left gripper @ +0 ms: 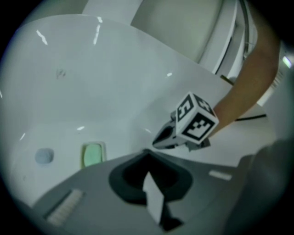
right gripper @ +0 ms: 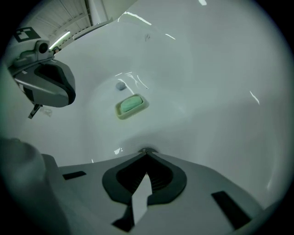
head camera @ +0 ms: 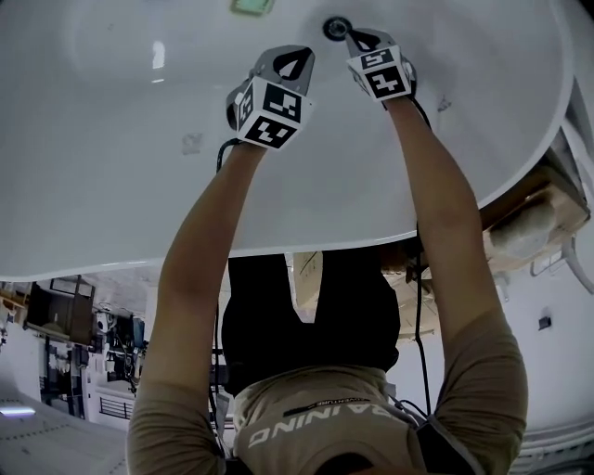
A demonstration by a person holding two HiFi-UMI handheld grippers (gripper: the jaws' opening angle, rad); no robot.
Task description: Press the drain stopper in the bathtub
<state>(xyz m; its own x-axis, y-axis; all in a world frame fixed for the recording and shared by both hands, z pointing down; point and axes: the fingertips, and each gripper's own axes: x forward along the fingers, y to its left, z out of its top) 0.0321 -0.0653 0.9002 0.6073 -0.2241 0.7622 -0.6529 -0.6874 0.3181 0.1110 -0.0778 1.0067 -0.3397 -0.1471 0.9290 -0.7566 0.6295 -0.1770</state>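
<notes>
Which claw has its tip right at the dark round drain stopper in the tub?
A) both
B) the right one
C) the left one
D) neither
B: in the head view the right claw has its tip at the drain stopper, while the left claw hangs short of it, off to the side over bare tub floor.

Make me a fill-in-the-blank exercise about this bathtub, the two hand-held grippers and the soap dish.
1. The tip of the right hand-held gripper is right at the ___ in the bottom of the bathtub.
2. The soap dish holds something coloured ___.
3. The left hand-held gripper has its jaws ___, with nothing between them.

Missing words: drain; green; shut.
</notes>
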